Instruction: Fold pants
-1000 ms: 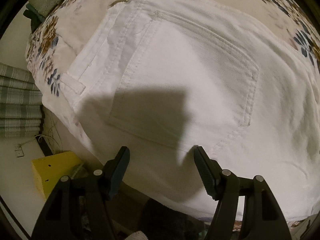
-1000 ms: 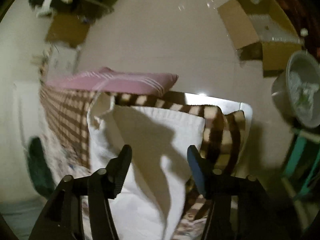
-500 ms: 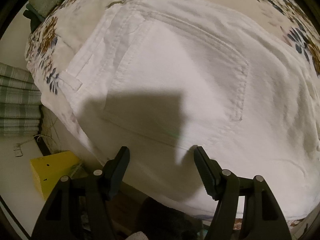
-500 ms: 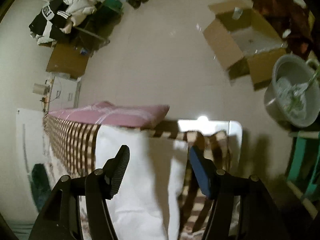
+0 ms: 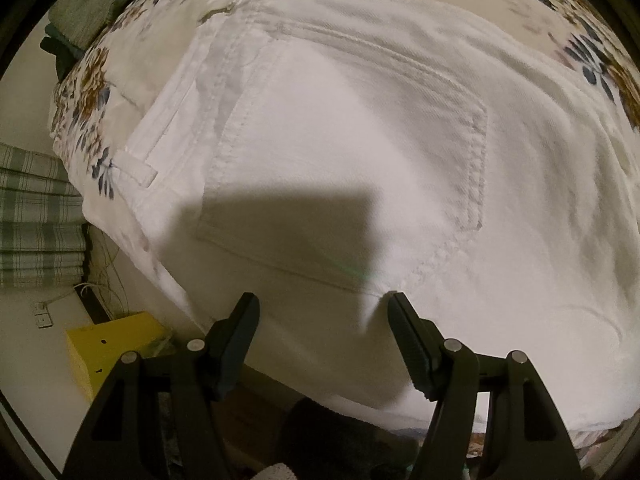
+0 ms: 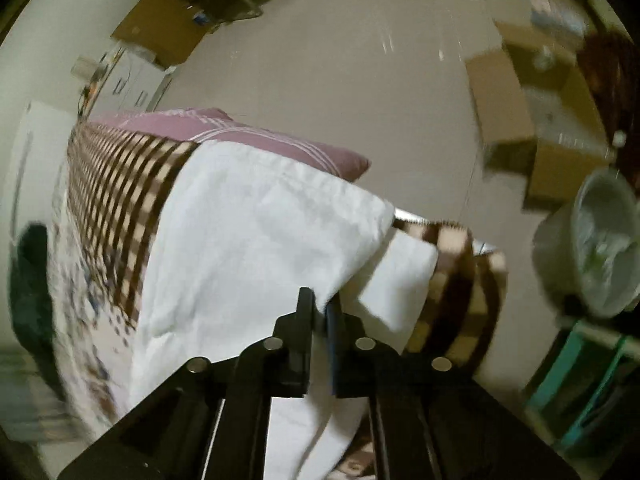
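My left gripper (image 5: 322,312) points down over the seat of the white pants (image 5: 360,152), its jaws standing wide apart with only air between them and nothing gripped. Straight ahead of its fingertips lies a back pocket (image 5: 344,160), stitched edges plain to see, partly covered by the gripper's own shadow; the waistband and a belt loop (image 5: 134,166) run off ahead and to the left of the jaws. The pants lie spread on a floral bedsheet (image 5: 80,92), which shows beyond them and along the left edge. Down past the left finger, off the bed, I see a yellow box (image 5: 108,344) on the floor and a green plaid cloth (image 5: 36,216) farther left. My right gripper (image 6: 320,308) has just been closing and now has its jaws pinched nearly together on the edge of a white pant leg (image 6: 248,240), the cloth caught between the pads and rising ahead of them in a raised fold. That leg lies over a brown checked blanket (image 6: 116,168) to the left and beyond the jaws, with a pink pillow (image 6: 224,132) farther ahead. To the right of this gripper, well apart, sit cardboard boxes (image 6: 520,120) and a grey bucket (image 6: 600,240) on the floor; this view is somewhat blurred.
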The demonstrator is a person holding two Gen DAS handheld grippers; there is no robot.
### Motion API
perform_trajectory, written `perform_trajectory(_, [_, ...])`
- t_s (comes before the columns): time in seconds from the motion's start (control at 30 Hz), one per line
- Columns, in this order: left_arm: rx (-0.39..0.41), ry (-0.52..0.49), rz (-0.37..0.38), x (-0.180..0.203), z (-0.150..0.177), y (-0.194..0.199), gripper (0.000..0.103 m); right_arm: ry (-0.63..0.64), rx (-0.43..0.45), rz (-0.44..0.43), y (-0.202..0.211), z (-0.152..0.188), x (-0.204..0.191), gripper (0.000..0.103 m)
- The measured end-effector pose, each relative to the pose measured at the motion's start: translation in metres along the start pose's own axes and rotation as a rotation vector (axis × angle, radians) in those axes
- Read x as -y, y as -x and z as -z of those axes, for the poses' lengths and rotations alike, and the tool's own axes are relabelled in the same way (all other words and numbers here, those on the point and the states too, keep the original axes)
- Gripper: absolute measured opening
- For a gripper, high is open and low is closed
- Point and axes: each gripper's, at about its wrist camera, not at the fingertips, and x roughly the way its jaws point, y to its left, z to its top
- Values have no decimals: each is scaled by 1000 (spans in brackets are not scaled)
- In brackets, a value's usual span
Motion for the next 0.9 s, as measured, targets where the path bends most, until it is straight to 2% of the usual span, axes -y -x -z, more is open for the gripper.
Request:
perform_trajectory(0.17, [-1,-2,3,-2,-1,2,65,24,12,56,22,0,-5,6])
perform_trajectory(0.4, [-5,-12,-7,-5,-3,1,65,4,-52,128,11,-2,17,6])
perform_trajectory(0.47, [-10,-23,5,-3,-2,6,65,-24,-101,99,5,-6,25,8])
perform_trajectory(0.5, [-5,-34,10,0,0,11,65,-42,-108,65,7,-8,28,12])
perform_trajectory(0.57, [20,-83,18,16,5,25,65,-67,-117,8,14,-13,32,28])
perform_trajectory(0.6, [29,-102,31,25,6,31,65,-74,-111,-16,21,-13,35,40])
perform_trajectory(0.67, [54,-152,68,51,10,45,65,-83,-101,-63,29,-12,40,52])
perform_trajectory(0.73, [71,-201,123,83,14,57,65,-78,-123,-104,28,-7,42,54])
perform_trajectory(0.83, [78,-278,204,143,19,69,65,-84,-160,-83,14,-1,49,54])
perform_trajectory(0.9, [87,-339,261,184,24,75,65,-125,-186,-106,0,4,58,54])
